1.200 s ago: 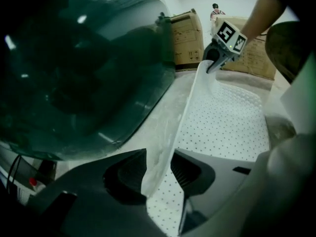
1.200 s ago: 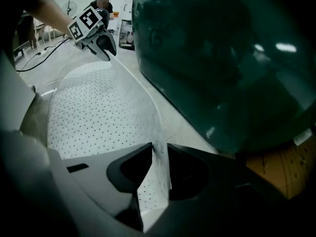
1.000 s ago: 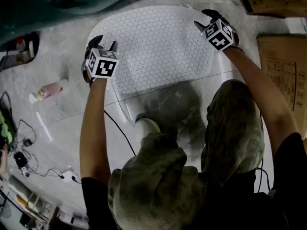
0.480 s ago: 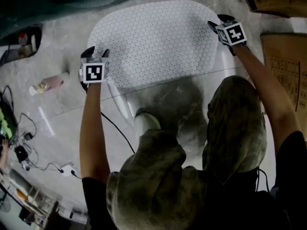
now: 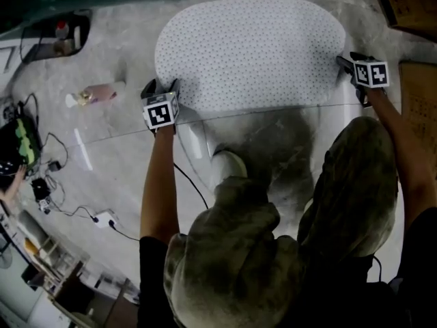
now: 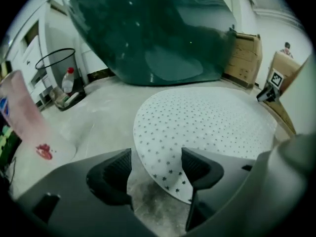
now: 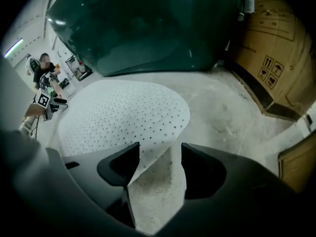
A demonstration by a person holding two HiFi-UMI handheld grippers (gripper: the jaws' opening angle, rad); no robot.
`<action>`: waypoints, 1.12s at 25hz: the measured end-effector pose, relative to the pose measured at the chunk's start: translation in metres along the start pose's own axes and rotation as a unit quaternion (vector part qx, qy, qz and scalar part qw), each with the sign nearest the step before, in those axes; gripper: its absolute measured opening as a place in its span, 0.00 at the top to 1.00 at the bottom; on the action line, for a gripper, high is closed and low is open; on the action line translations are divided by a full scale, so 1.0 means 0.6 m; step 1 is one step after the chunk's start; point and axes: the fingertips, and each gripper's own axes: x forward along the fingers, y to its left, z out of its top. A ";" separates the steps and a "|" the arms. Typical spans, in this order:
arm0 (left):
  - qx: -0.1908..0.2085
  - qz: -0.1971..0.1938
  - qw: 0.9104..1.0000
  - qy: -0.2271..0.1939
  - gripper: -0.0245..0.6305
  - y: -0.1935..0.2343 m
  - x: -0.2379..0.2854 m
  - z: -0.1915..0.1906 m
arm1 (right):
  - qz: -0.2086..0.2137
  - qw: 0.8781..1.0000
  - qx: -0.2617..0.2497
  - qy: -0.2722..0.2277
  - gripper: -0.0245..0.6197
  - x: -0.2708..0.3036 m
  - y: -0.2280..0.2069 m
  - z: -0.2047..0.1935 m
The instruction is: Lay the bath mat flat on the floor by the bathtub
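The white oval bath mat, dotted with small star holes, lies spread on the grey floor next to the dark green bathtub. My left gripper is at the mat's near left edge. Its jaws have just been opening, and the mat's rim hangs loose between them with a gap at the left pad. My right gripper is at the near right end. Its jaws have also just been opening, and a lifted flap of mat stands between them, unclamped.
A pink bottle lies on the floor left of the mat. Cardboard boxes stand to the right. Cables and a power strip trail at the near left. A wire basket stands by the tub. My shoe is just behind the mat.
Both grippers have come down and toward me with the mat's ends, their wrists rolled. The mat now lies flatter on the floor. Both pairs of jaws have widened off the mat.
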 end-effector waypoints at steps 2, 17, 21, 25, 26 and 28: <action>-0.033 -0.010 0.999 -0.008 0.48 0.000 0.003 -0.010 | 0.007 1.000 0.027 -0.004 0.55 -0.001 0.000 -0.003; -0.107 -0.020 0.994 -0.002 0.85 -0.041 -0.013 -0.002 | 0.056 0.971 0.231 -0.028 0.53 0.019 -0.005 -0.037; -0.123 -0.013 0.992 -0.004 0.84 -0.028 -0.030 -0.010 | 0.072 0.958 0.275 -0.044 0.53 0.032 0.007 -0.029; -0.129 0.003 0.992 -0.007 0.81 -0.015 -0.047 -0.030 | 0.062 0.970 0.233 -0.035 0.53 0.043 0.026 -0.016; -0.126 0.005 0.992 -0.006 0.81 -0.014 -0.049 -0.032 | 0.054 0.973 0.223 -0.030 0.53 0.046 0.026 -0.017; -0.124 0.006 0.992 -0.006 0.80 -0.013 -0.048 -0.030 | 0.046 0.977 0.209 -0.022 0.55 0.048 0.027 -0.015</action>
